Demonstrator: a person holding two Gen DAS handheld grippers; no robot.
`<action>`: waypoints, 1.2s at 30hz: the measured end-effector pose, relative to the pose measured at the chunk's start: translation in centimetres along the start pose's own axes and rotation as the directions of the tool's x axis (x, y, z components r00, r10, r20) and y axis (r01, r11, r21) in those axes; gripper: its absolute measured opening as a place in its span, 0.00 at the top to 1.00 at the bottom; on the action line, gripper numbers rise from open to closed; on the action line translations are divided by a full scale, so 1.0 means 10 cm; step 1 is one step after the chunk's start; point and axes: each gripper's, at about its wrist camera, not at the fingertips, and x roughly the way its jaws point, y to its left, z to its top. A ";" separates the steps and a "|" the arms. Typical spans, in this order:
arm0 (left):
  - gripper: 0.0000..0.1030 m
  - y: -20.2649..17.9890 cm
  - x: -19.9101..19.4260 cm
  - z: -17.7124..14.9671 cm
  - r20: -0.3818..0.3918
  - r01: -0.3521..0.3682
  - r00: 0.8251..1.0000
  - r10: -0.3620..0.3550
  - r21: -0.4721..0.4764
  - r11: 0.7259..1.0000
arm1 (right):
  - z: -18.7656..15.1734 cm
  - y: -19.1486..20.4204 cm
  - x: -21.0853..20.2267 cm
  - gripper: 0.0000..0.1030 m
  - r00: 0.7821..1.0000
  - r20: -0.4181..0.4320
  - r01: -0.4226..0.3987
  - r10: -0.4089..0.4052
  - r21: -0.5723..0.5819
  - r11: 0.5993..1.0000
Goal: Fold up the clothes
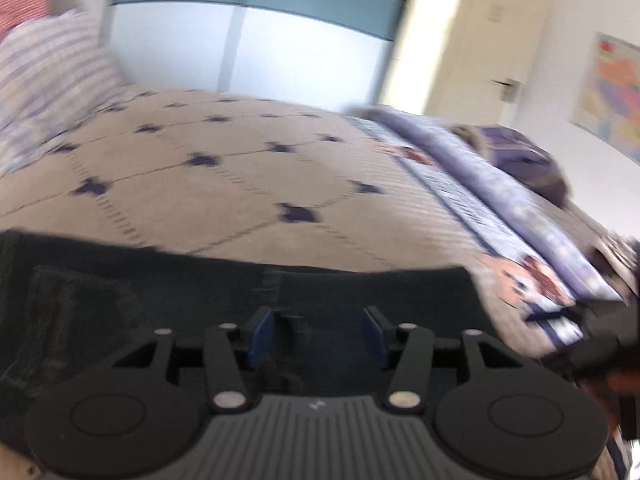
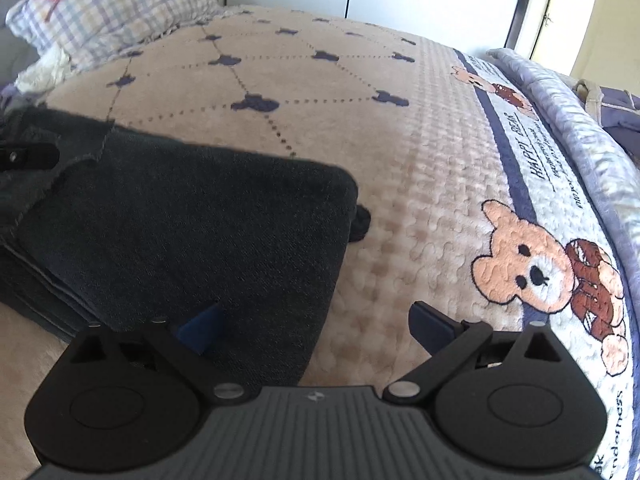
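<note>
garment: folded dark denim jeans (image 2: 188,216) lie on the bed, on the tan plush blanket (image 2: 320,128) quilted with small navy bear shapes; several stacked layers show along the near left edge, so the fold looks done, though the far end runs out of the right wrist view.
left gripper: the left gripper (image 1: 318,330) hangs over the near part of the jeans (image 1: 240,284), its blue pads (image 1: 262,330) standing apart with nothing pinched between them; this view is blurred, so i cannot tell whether the tips touch the denim.
right gripper: the right gripper (image 2: 316,322) is spread wide, holding nothing; its left blue pad (image 2: 200,330) sits over the corner of the jeans, the right one over bare blanket.
other gripper seen: a black finger of the left gripper (image 2: 28,156) shows at the left edge of the right wrist view, over the denim.
bed edge: a white and navy border with stitched brown teddy bears (image 2: 540,264) runs along the right side.
bed head: a checked pale pillow (image 2: 120,4) lies at the far left corner.
background: white wardrobe doors (image 1: 248,44) with a teal band stand behind the bed.
</note>
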 end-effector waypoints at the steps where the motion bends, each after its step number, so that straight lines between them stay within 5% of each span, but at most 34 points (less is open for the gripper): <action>1: 0.39 -0.08 0.02 -0.03 -0.004 0.017 1.000 -0.017 0.035 0.999 | 0.02 -0.02 -0.04 0.05 1.000 0.017 -0.006 0.006 0.011 1.000; 5: 0.37 -0.20 0.23 -0.17 -0.085 -0.008 0.996 0.015 0.089 0.996 | 0.05 -0.13 -0.26 0.08 0.983 0.144 -0.128 0.114 0.091 0.988; 6: 0.37 -0.18 0.29 -0.20 -0.109 -0.021 0.994 0.030 0.081 0.996 | 0.04 -0.16 -0.26 0.15 0.976 0.147 -0.181 0.163 0.118 0.976; 8: 0.38 -0.08 0.37 -0.27 -0.140 -0.033 0.989 0.039 0.043 0.999 | 0.01 -0.17 -0.20 0.46 0.965 0.117 -0.250 0.234 0.147 0.957; 11: 0.39 -0.09 0.37 -0.29 -0.130 -0.035 0.990 0.045 0.073 0.997 | -0.09 -0.06 0.03 0.58 0.973 0.002 -0.230 0.232 0.117 0.966; 18: 0.39 -0.13 0.38 -0.30 -0.131 -0.051 0.989 0.064 0.100 0.994 | -0.16 0.05 0.15 0.58 0.981 -0.050 -0.182 0.186 0.078 0.980; 22: 0.39 -0.14 0.39 -0.30 -0.128 -0.055 0.989 0.070 0.117 0.992 | -0.08 -0.06 -0.04 0.59 0.970 0.020 -0.243 0.243 0.133 0.961; 29: 0.36 -0.18 0.40 -0.30 -0.129 -0.064 0.988 0.080 0.121 0.991 | -0.12 0.04 0.12 0.59 0.975 -0.082 -0.206 0.207 0.020 0.978; 36: 0.34 -0.16 0.40 -0.30 -0.127 -0.057 0.989 0.070 0.102 0.993 | 0.19 -0.17 -0.04 0.55 0.975 0.153 -0.173 0.161 0.069 0.983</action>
